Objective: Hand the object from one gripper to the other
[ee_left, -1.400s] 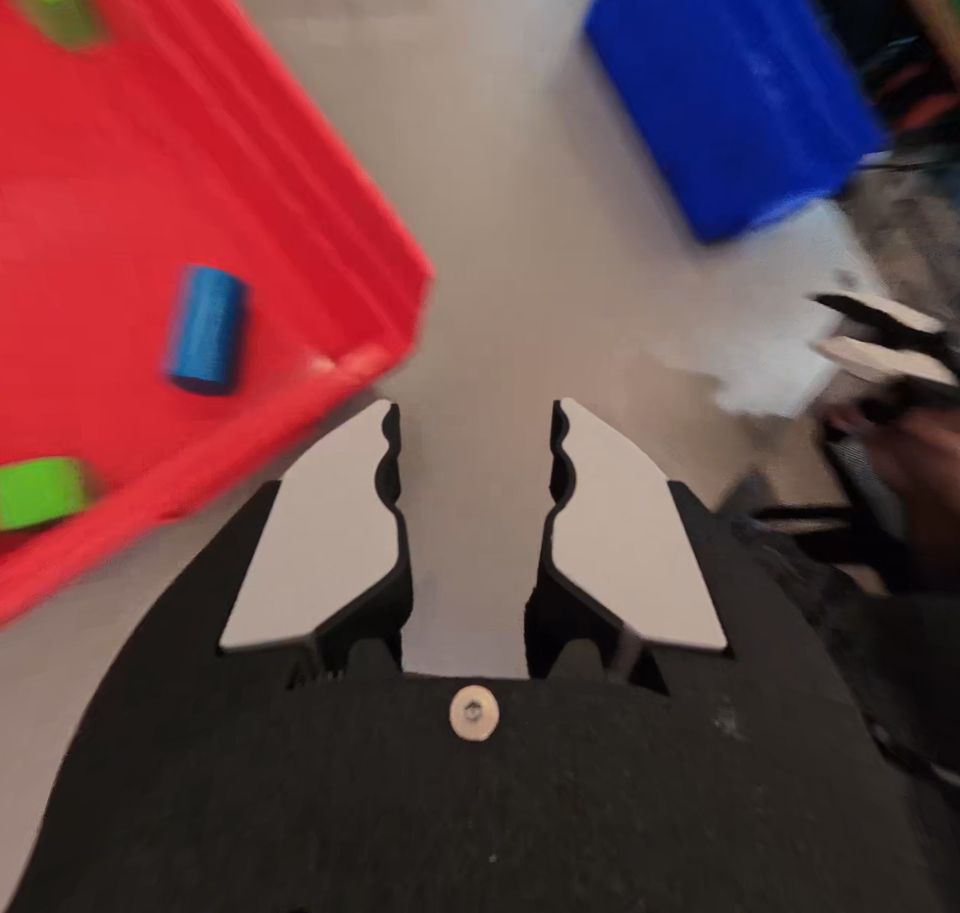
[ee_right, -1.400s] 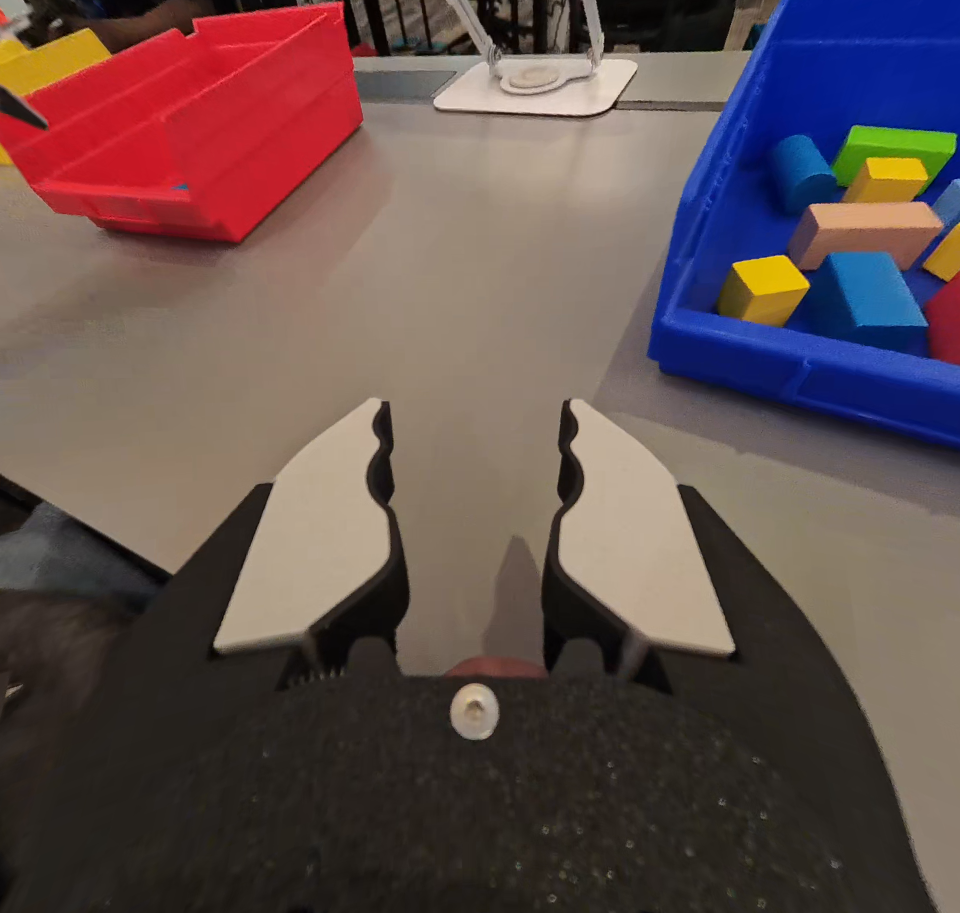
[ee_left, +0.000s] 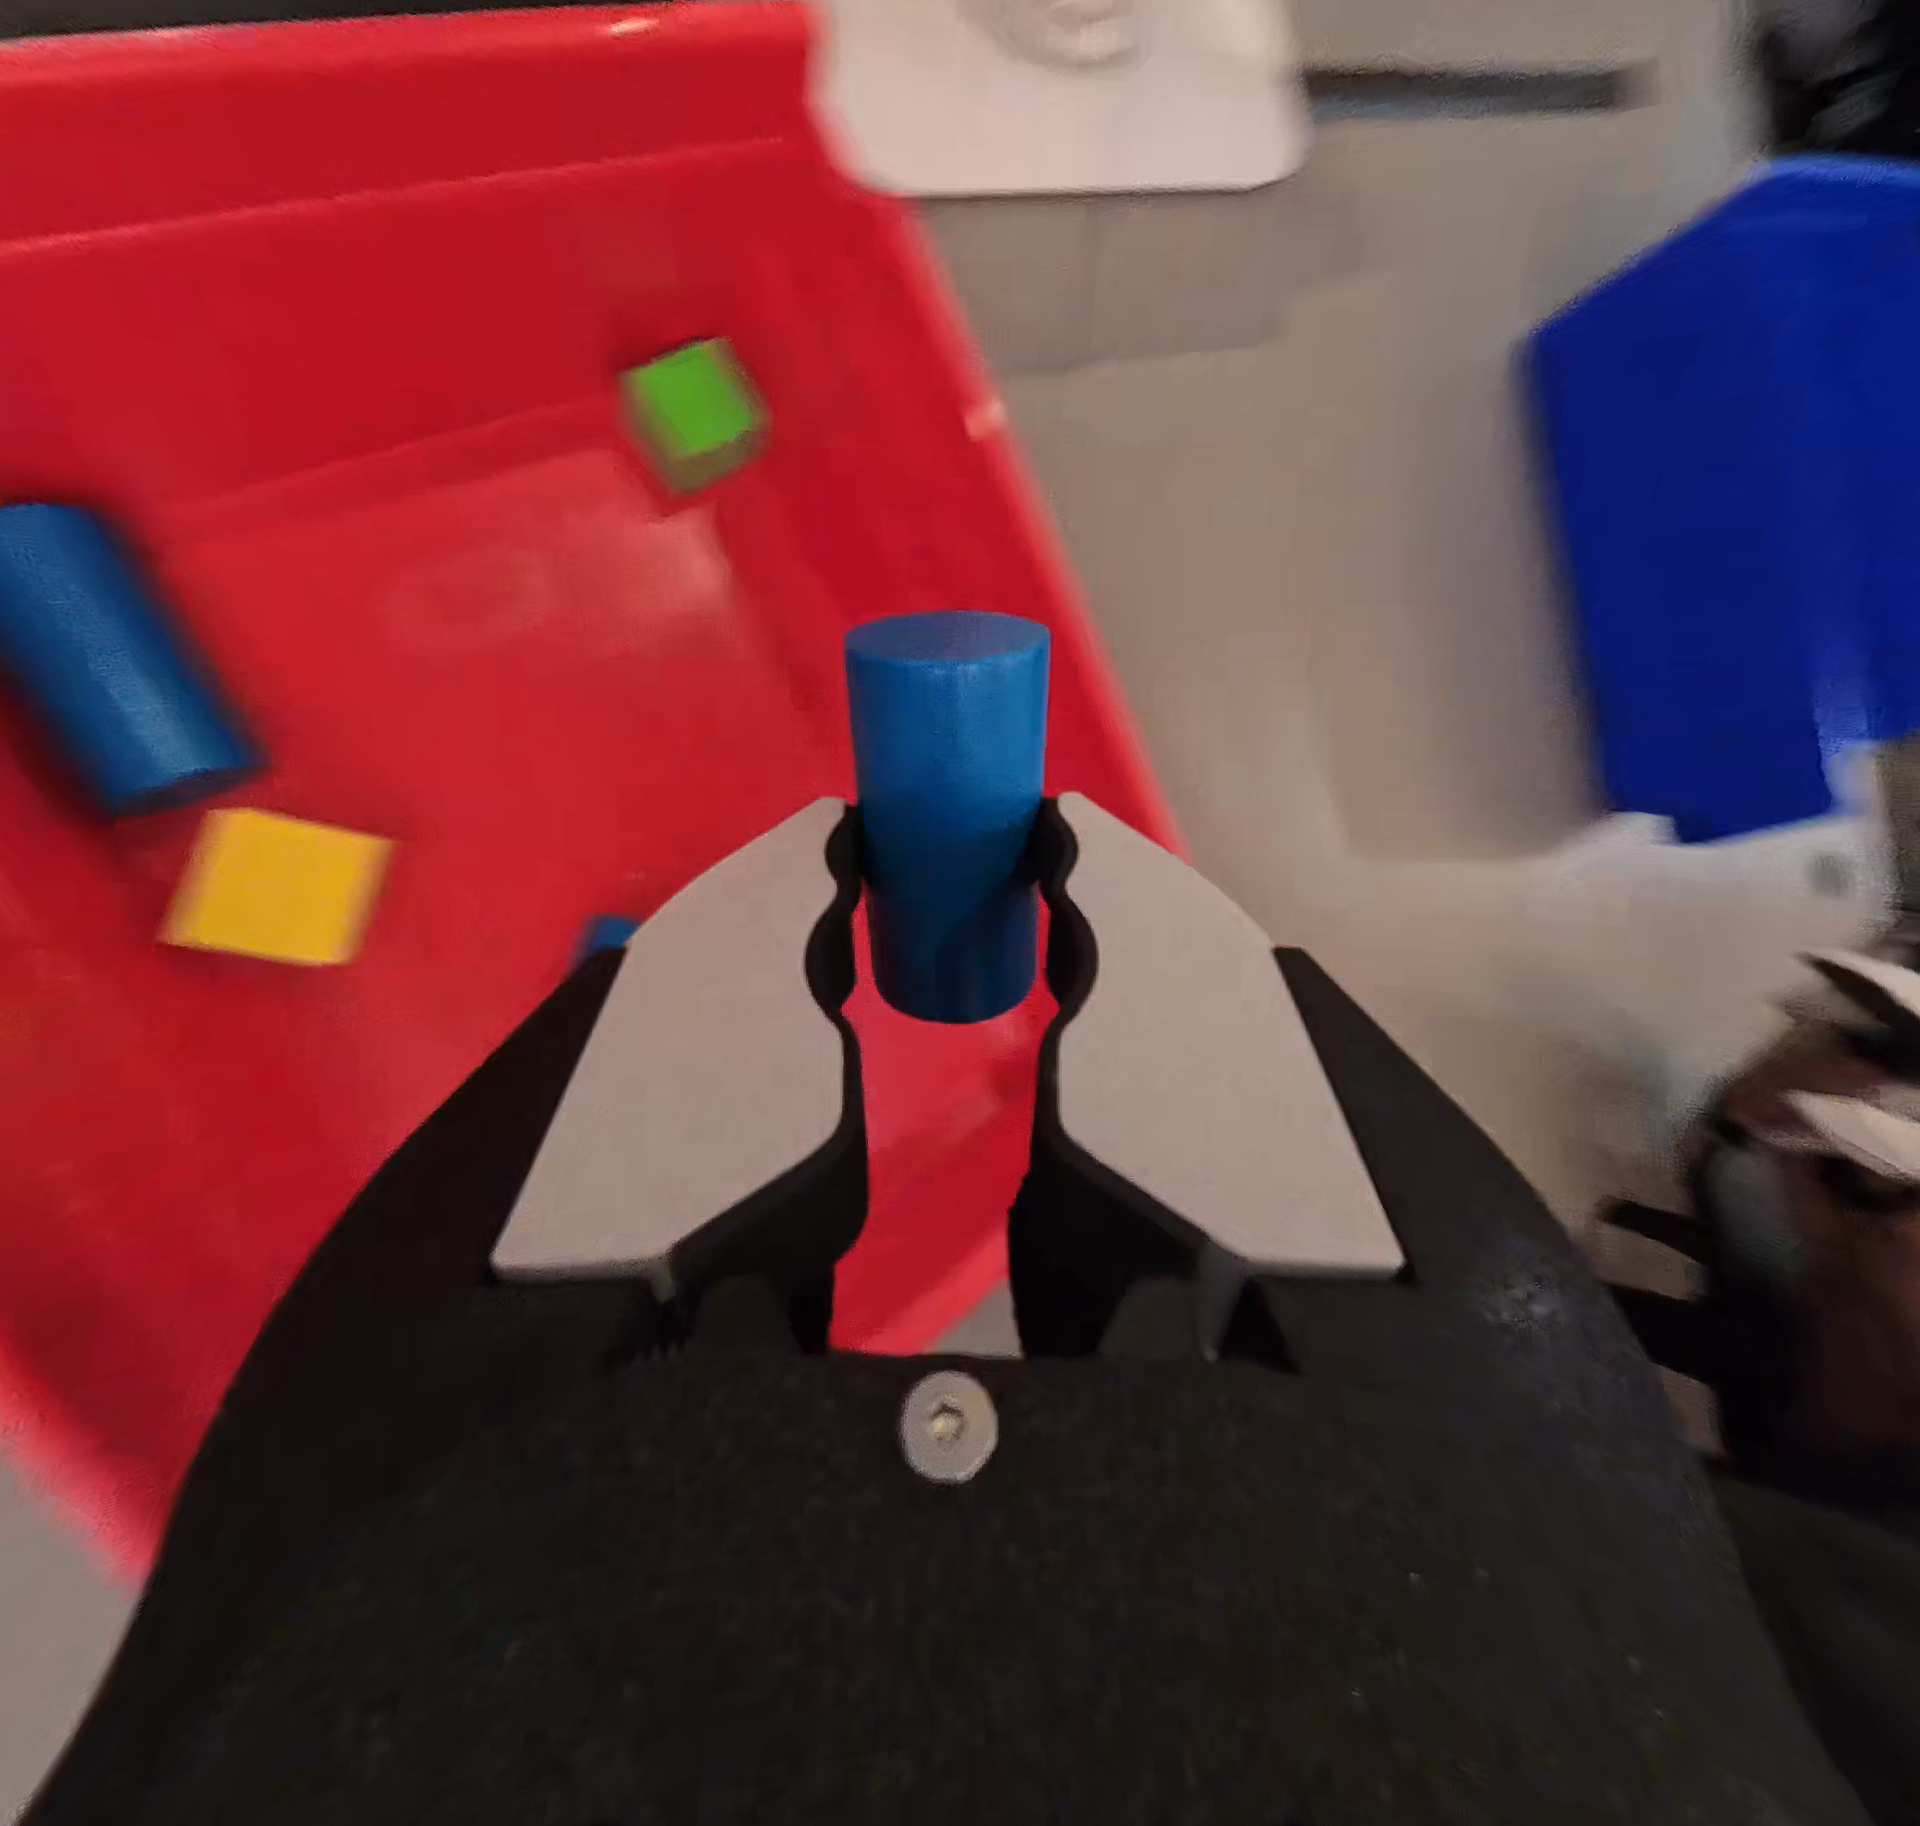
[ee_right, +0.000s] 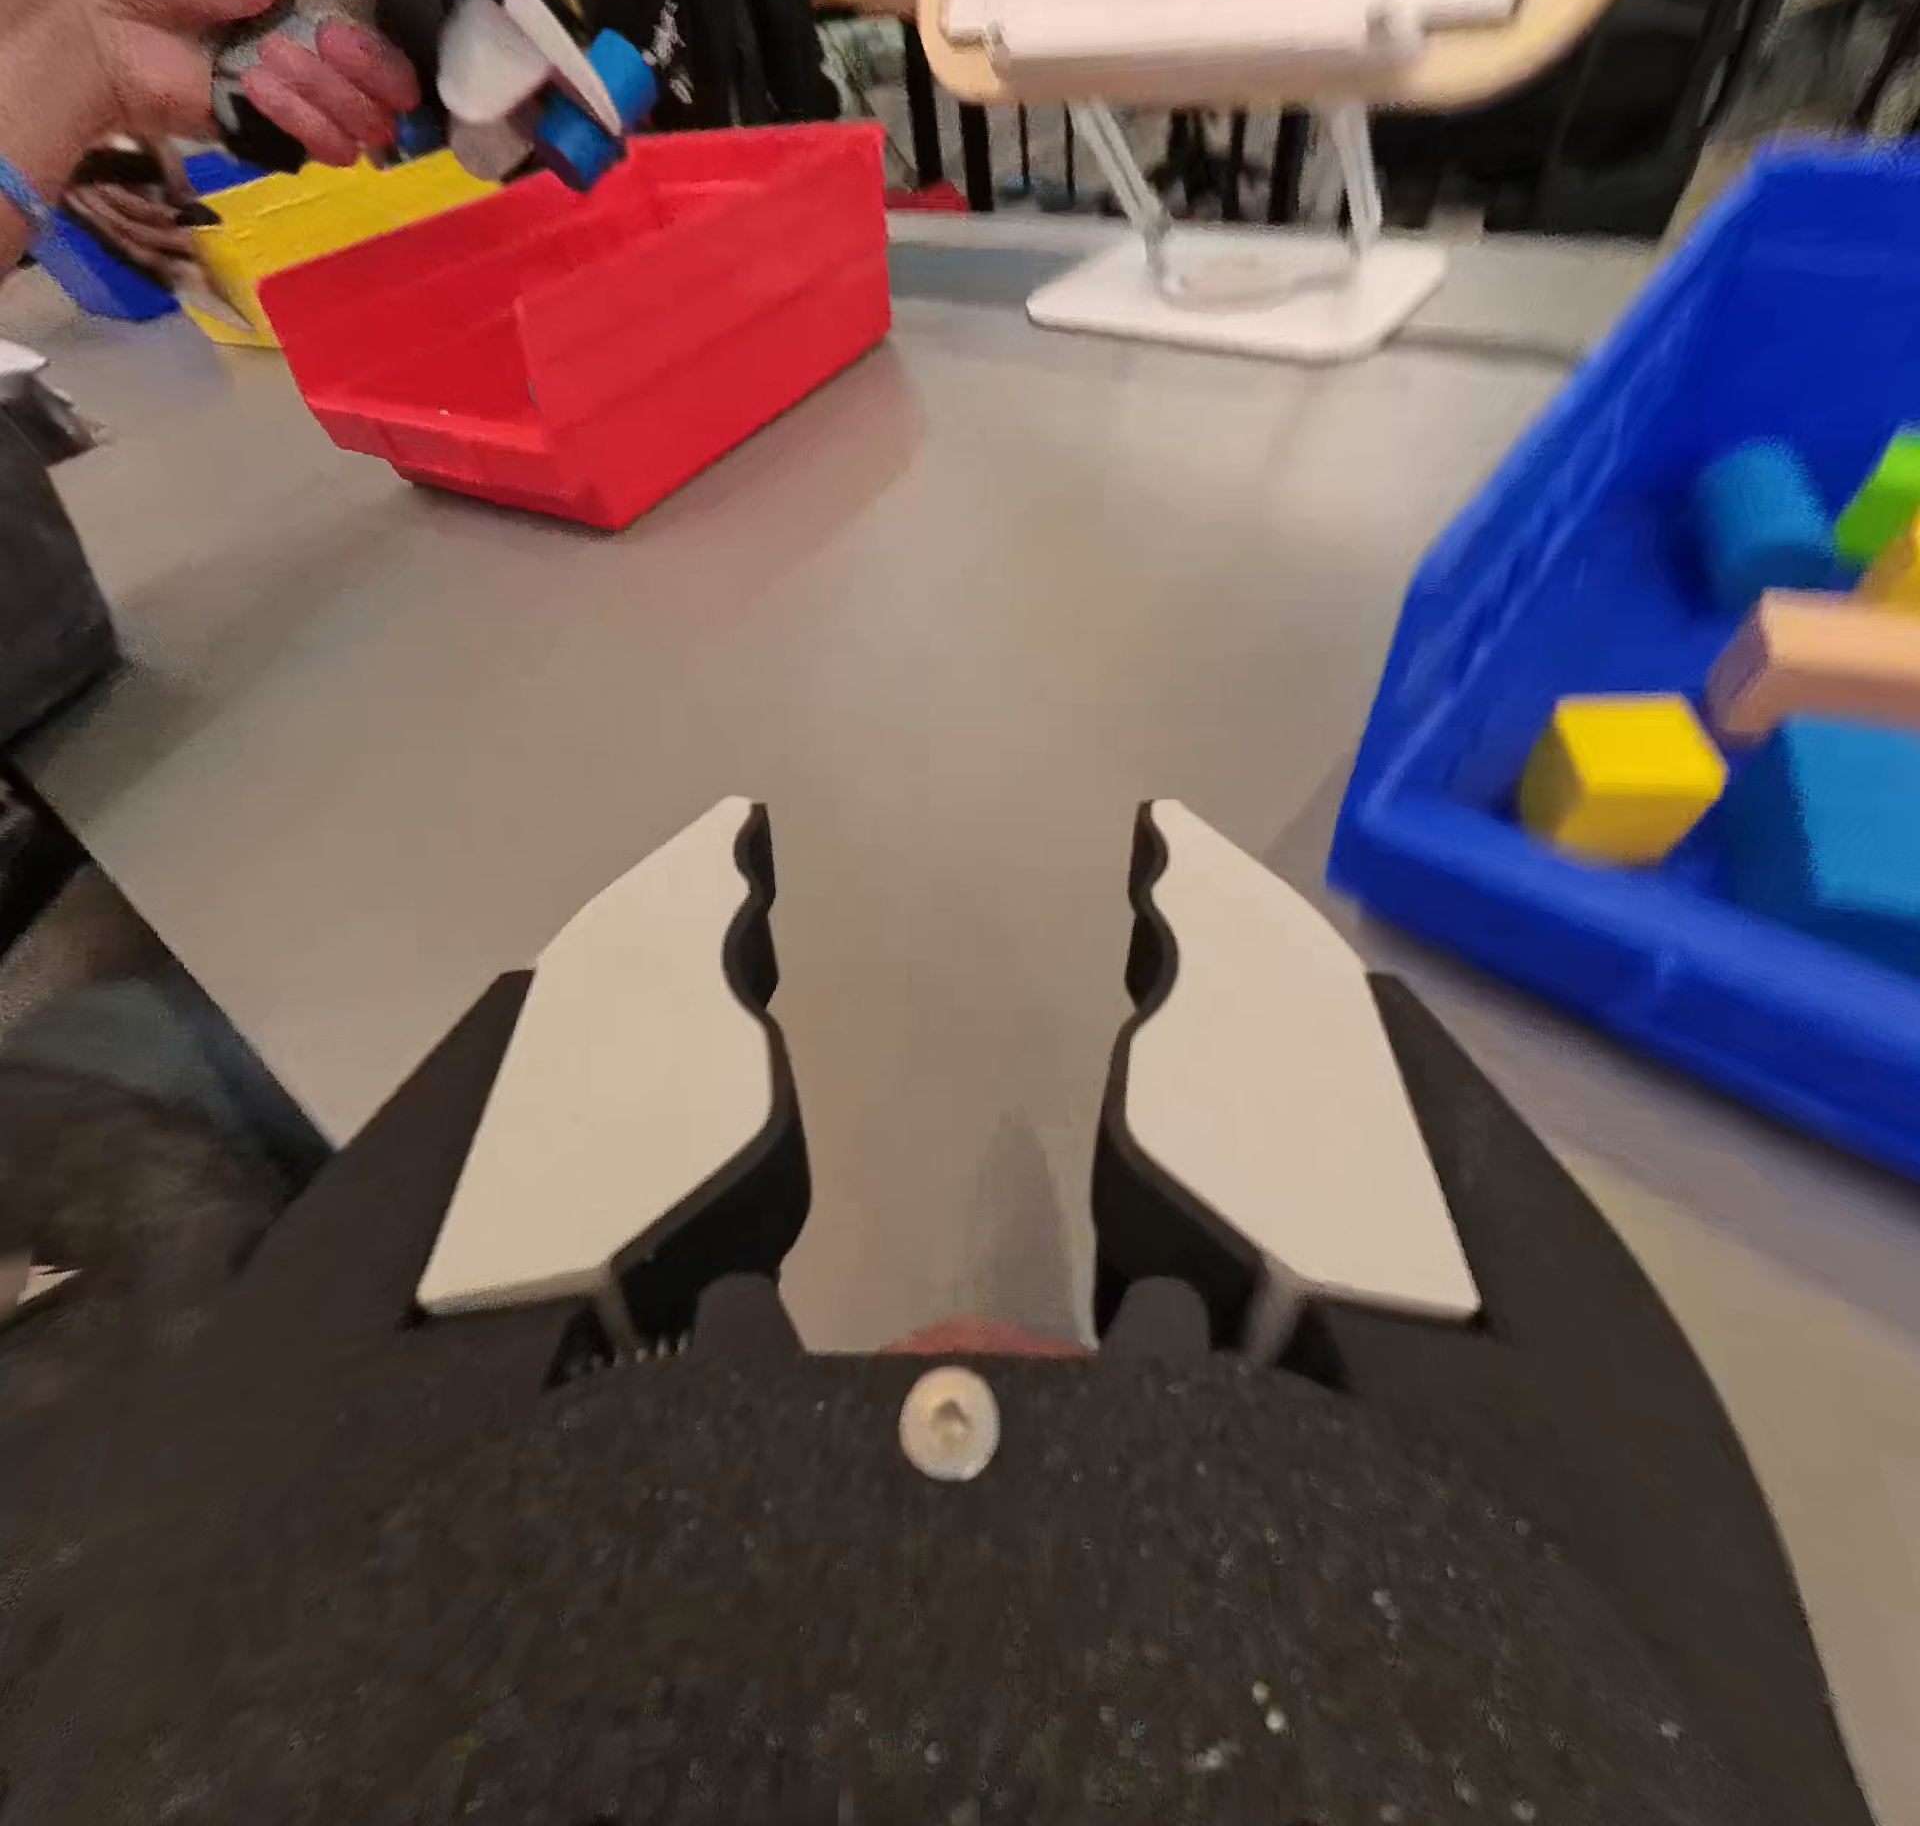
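My left gripper (ee_left: 948,841) is shut on a blue cylinder (ee_left: 948,800) and holds it above the red bin (ee_left: 436,249). The cylinder stands out past the fingertips. In the right wrist view the left gripper (ee_right: 561,103), held by a hand (ee_right: 114,20), shows at the top left with the blue cylinder (ee_right: 597,109) over the red bin (ee_right: 613,342). My right gripper (ee_right: 951,862) is open and empty above the grey table (ee_right: 727,633). It also shows blurred at the right edge of the left wrist view (ee_left: 1860,1049).
The red bin holds another blue cylinder (ee_left: 99,654), a yellow block (ee_left: 275,883) and a green block (ee_left: 691,415). A blue bin (ee_right: 1621,893) with several coloured blocks stands at the right. A white stand (ee_right: 1236,290) is at the table's far side. A yellow bin (ee_right: 312,218) sits behind the red one.
My left gripper has closed on a blue cylinder from the red bin and lifted it. My right gripper stays open and has shifted a little over the table.
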Demonstrator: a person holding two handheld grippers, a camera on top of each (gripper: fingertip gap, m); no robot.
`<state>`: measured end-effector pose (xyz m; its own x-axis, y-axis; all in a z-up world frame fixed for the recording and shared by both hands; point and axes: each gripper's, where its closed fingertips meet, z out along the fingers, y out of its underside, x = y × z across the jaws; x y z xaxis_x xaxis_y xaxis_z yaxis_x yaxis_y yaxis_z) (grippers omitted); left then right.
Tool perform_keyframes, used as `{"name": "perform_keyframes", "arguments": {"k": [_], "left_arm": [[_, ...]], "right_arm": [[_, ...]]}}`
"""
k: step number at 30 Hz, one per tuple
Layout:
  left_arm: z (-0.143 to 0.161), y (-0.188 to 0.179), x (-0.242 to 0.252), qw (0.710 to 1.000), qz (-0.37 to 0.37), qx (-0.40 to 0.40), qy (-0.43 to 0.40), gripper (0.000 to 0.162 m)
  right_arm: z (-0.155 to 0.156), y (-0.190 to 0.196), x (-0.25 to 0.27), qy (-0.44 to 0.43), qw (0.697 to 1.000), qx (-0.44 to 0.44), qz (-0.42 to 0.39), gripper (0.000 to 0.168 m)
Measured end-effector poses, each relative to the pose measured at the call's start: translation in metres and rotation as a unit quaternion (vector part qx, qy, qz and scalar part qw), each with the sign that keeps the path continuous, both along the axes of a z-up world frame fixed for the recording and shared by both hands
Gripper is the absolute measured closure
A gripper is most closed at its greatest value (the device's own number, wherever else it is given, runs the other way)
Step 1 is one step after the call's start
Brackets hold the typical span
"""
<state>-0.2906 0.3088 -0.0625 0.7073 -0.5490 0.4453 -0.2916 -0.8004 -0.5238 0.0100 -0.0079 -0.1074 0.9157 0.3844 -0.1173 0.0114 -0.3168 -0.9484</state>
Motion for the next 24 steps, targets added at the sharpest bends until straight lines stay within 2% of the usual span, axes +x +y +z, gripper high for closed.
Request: {"name": "perform_keyframes", "arguments": {"k": [5, 8, 10, 14, 17, 18, 19, 22, 23, 24], "left_arm": [[0.055, -0.114, 0.081, 0.974, -0.108, -0.03, -0.198, 0.13], [0.066, -0.179, 0.121, 0.944, -0.154, -0.087, -0.279, 0.13], [0.07, -0.21, 0.139, 0.92, -0.171, -0.13, -0.327, 0.13], [0.062, -0.245, 0.157, 0.895, -0.186, -0.189, -0.359, 0.131], [0.059, -0.256, 0.161, 0.878, -0.192, -0.225, -0.377, 0.13], [0.058, -0.26, 0.163, 0.873, -0.198, -0.237, -0.379, 0.13], [0.055, -0.262, 0.164, 0.869, -0.2, -0.248, -0.379, 0.13], [0.054, -0.27, 0.164, 0.854, -0.21, -0.268, -0.395, 0.128], [0.054, -0.273, 0.161, 0.852, -0.217, -0.26, -0.399, 0.118], [0.053, -0.276, 0.157, 0.853, -0.226, -0.243, -0.403, 0.096]], "right_arm": [[0.052, 0.047, -0.041, -0.059, 0.986, 0.1, 0.122, 0.089], [0.077, 0.073, -0.083, -0.082, 0.966, 0.146, 0.195, 0.078], [0.089, 0.08, -0.115, -0.078, 0.95, 0.166, 0.252, 0.077], [0.099, 0.086, -0.155, -0.07, 0.932, 0.194, 0.297, 0.074], [0.096, 0.086, -0.167, -0.067, 0.929, 0.198, 0.304, 0.074], [0.093, 0.086, -0.168, -0.073, 0.929, 0.196, 0.306, 0.076], [0.09, 0.083, -0.169, -0.081, 0.926, 0.198, 0.311, 0.094], [0.089, 0.076, -0.166, -0.089, 0.923, 0.205, 0.312, 0.096], [0.091, 0.073, -0.165, -0.085, 0.922, 0.213, 0.312, 0.096], [0.093, 0.071, -0.162, -0.081, 0.923, 0.213, 0.31, 0.096]]}}
